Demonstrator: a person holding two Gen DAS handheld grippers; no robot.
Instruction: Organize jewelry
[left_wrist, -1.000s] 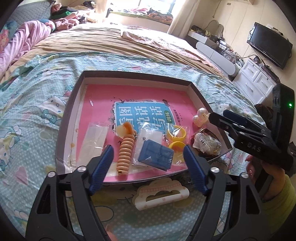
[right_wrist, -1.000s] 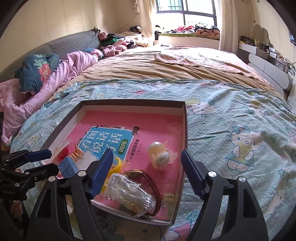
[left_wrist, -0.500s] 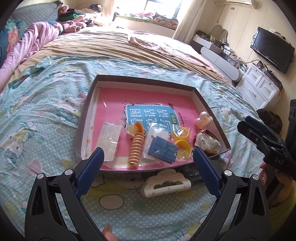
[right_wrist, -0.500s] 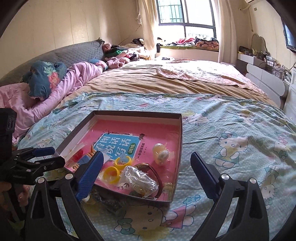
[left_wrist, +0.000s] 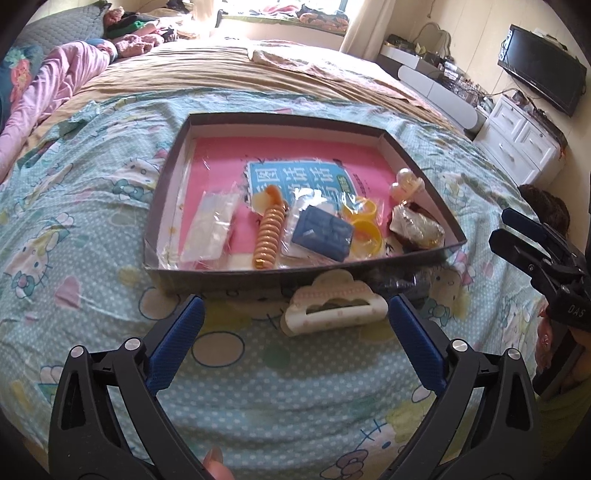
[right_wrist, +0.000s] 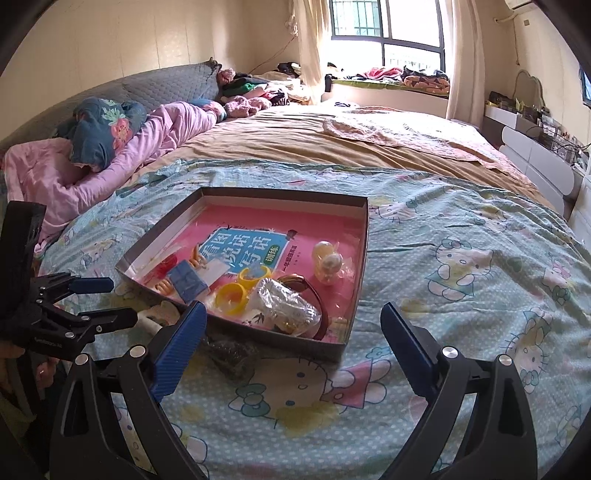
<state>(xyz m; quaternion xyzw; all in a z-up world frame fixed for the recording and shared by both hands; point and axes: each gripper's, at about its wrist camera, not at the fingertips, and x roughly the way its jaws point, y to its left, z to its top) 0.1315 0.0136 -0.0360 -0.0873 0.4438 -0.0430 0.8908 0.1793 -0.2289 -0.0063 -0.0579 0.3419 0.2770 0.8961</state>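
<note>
A shallow dark-walled box (left_wrist: 258, 275) (right_wrist: 364, 236) with a pink book in it lies on the bed. It holds bagged jewelry: an orange spiral band (left_wrist: 269, 234), a blue square piece (left_wrist: 322, 232) (right_wrist: 188, 282), yellow rings (left_wrist: 364, 221) (right_wrist: 236, 291), pearl beads (left_wrist: 404, 181) (right_wrist: 327, 258) and a silvery bundle (left_wrist: 415, 225) (right_wrist: 286, 306). A white cloud-shaped hair clip (left_wrist: 332, 306) and a dark bagged item (right_wrist: 229, 350) lie on the sheet in front of the box. My left gripper (left_wrist: 293, 328) and right gripper (right_wrist: 290, 334) are open, empty, short of the box.
The bed has a Hello Kitty sheet (right_wrist: 461, 295) and a tan blanket (right_wrist: 314, 140). Pink bedding and pillows (right_wrist: 110, 140) lie at the left. White drawers (left_wrist: 517, 147) and a TV (left_wrist: 543, 70) stand at the right.
Both grippers have pulled back from the box and away from it, staying open. The hair clip and dark bagged item now show in front of the box.
</note>
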